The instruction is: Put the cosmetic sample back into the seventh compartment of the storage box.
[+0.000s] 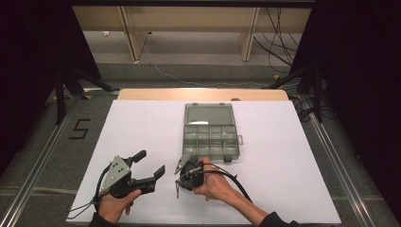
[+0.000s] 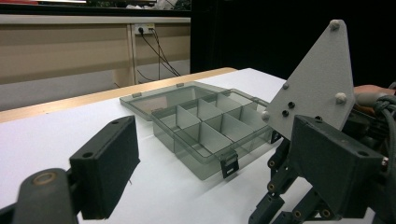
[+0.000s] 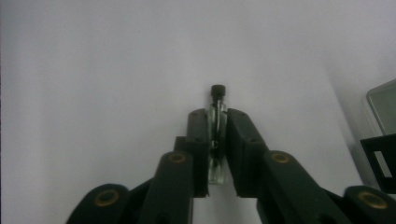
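Observation:
My right gripper (image 3: 217, 122) is shut on a small clear glass vial (image 3: 216, 140) with a black cap, which pokes out past the fingertips over the white table. In the high view the right gripper (image 1: 181, 182) points down at the table just in front of the box, held in a hand. An open clear grey compartment box (image 1: 210, 139) lies at the table's middle, its lid folded back. My left gripper (image 1: 150, 163) rests at the front left, open, with nothing between its fingers (image 2: 105, 170). It faces the box (image 2: 205, 128) and the right gripper's grey plate (image 2: 317, 84).
The white table top (image 1: 283, 156) stretches wide on both sides of the box, with a wooden edge (image 1: 203, 94) at the back. Black curtains, stands and cables surround the table on the floor. The box's front latch (image 2: 229, 164) sticks out toward the left gripper.

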A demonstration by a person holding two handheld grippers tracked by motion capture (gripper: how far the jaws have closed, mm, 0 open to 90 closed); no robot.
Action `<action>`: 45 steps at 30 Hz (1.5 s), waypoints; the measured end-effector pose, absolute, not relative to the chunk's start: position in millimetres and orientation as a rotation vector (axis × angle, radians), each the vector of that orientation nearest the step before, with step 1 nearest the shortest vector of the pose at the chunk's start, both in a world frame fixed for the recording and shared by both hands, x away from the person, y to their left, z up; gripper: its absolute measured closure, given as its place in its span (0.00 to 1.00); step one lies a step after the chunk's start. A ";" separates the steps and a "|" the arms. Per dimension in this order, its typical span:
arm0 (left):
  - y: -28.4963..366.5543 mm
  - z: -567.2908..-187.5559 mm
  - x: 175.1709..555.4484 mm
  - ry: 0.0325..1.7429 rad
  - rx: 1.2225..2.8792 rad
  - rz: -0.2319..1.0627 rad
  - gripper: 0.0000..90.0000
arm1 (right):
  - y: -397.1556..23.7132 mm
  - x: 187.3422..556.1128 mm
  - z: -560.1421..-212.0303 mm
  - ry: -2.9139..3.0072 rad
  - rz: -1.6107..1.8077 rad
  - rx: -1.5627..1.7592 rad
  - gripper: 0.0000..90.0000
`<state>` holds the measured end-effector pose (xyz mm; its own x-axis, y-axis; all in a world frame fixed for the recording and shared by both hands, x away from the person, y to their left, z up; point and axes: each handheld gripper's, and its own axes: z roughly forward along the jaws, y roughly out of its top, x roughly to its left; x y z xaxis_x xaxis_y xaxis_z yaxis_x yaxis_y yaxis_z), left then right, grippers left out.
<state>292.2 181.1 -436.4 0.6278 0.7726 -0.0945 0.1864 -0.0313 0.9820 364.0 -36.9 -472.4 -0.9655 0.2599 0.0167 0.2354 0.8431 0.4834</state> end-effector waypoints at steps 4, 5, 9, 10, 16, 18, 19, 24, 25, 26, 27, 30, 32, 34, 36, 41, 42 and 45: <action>181.2 -436.5 292.2 0.826 1.566 0.566 0.17 | -36.8 363.3 -472.0 2.964 0.765 0.396 0.90; 181.3 -436.5 292.3 0.825 1.567 0.567 0.17 | -36.9 363.2 -471.9 2.964 0.765 0.398 0.90; 181.1 -436.3 292.0 0.822 1.566 0.567 0.17 | -38.5 363.8 -469.0 2.949 0.776 0.397 0.90; 181.2 -436.2 292.0 0.823 1.564 0.568 0.17 | -39.2 364.0 -467.5 2.942 0.778 0.398 0.90; 180.9 -436.2 291.8 0.823 1.564 0.566 0.17 | -46.1 366.8 -457.4 2.911 0.808 0.408 0.90; 181.0 -436.2 291.7 0.823 1.566 0.567 0.17 | -48.2 367.4 -454.1 2.904 0.827 0.404 0.90; 181.0 -436.2 291.8 0.823 1.564 0.567 0.17 | -49.0 367.3 -452.6 2.896 0.829 0.409 0.90; 180.9 -436.2 291.7 0.822 1.565 0.566 0.17 | -53.8 368.8 -446.6 2.868 0.860 0.407 0.90; 180.8 -436.2 291.7 0.824 1.564 0.565 0.17 | -55.7 369.1 -444.0 2.860 0.864 0.412 0.90; 180.9 -436.3 291.7 0.823 1.565 0.565 0.17 | -55.7 369.1 -444.0 2.860 0.864 0.412 0.90; 181.0 -436.3 291.7 0.823 1.566 0.565 0.17 | -56.7 369.2 -442.8 2.855 0.866 0.415 0.90; 180.9 -436.2 291.8 0.823 1.564 0.565 0.17 | -59.7 370.0 -439.1 2.847 0.869 0.421 0.90; 181.0 -436.2 291.7 0.820 1.568 0.567 0.17 | -61.9 370.7 -436.8 2.843 0.873 0.424 0.90; 181.0 -436.2 291.7 0.823 1.563 0.565 0.17 | -63.4 371.0 -435.2 2.838 0.876 0.429 0.90; 181.0 -436.2 291.8 0.823 1.564 0.565 0.17 | -66.4 371.9 -432.6 2.838 0.880 0.432 0.90; 181.1 -436.1 291.7 0.821 1.565 0.567 0.17 | -70.1 372.7 -429.8 2.828 0.883 0.445 0.90; 181.1 -436.1 291.6 0.820 1.567 0.567 0.17 | -70.9 372.8 -429.1 2.824 0.883 0.450 0.90; 181.2 -436.0 291.7 0.821 1.563 0.567 0.17 | -73.4 373.3 -426.6 2.821 0.887 0.450 0.90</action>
<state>291.7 181.2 -436.0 0.6295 0.7712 -0.0950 0.1837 -0.0289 0.9825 373.3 -73.4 -426.6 -0.9436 0.3269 -0.0524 0.2380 0.7799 0.5788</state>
